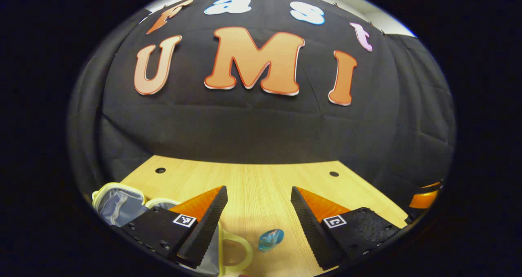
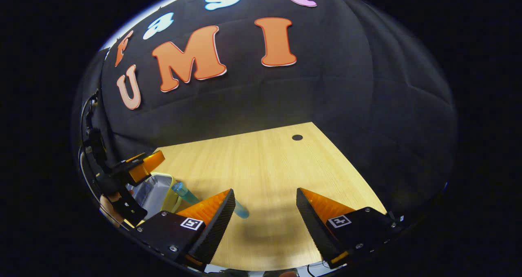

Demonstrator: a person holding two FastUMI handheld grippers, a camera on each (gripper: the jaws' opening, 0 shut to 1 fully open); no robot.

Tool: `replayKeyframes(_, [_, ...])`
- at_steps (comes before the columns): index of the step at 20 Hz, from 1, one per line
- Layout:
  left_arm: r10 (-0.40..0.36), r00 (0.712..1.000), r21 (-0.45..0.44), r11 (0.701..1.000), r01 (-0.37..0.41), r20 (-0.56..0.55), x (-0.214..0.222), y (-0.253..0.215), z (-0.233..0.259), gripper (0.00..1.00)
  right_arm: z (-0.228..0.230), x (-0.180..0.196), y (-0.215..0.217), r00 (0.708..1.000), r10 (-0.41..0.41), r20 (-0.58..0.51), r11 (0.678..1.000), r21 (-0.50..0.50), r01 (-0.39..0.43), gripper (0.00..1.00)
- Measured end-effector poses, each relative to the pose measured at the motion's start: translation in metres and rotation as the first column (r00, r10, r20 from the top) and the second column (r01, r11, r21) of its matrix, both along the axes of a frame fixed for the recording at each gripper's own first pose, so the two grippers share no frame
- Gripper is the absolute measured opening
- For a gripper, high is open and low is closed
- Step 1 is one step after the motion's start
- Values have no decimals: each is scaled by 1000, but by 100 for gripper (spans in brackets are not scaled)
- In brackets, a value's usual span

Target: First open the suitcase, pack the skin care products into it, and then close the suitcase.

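case (image 1: 118,205) lies open on table (image 1: 261,179), ready for packing | bottle (image 1: 270,239) beside it (unpacked) | left tool (image 1: 259,211) spread, empty | right tool (image 2: 265,213) spread, empty

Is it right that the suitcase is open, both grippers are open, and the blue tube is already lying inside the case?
Not quite. The suitcase is open and both the left gripper and right gripper are open and empty, but the blue tube is not inside: it lies on the wooden table beside the case, as the right gripper view shows.
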State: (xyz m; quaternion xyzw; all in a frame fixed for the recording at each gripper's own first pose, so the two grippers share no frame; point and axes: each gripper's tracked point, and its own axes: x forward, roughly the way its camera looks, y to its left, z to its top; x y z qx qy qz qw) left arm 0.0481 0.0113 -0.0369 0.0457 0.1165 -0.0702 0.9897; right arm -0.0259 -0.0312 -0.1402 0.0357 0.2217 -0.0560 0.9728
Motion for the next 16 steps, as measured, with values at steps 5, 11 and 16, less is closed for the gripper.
replayKeyframes(5, [54, 995, 87, 995, -47, -85, 6, -1, -71, 97, -12, -11, -33, 998, -53, -33, 999, -5, 53, 95])
replayKeyframes(11, [87, 981, 121, 990, -66, -173, 12, -3, -134, 97, -40, -26, -31, 992, -56, -109, 998, 4, 56, 95])
replayKeyframes(16, [107, 973, 145, 986, -78, -205, 12, -3, -165, 98, -50, -34, -30, 989, -56, -139, 998, 16, 59, 100])
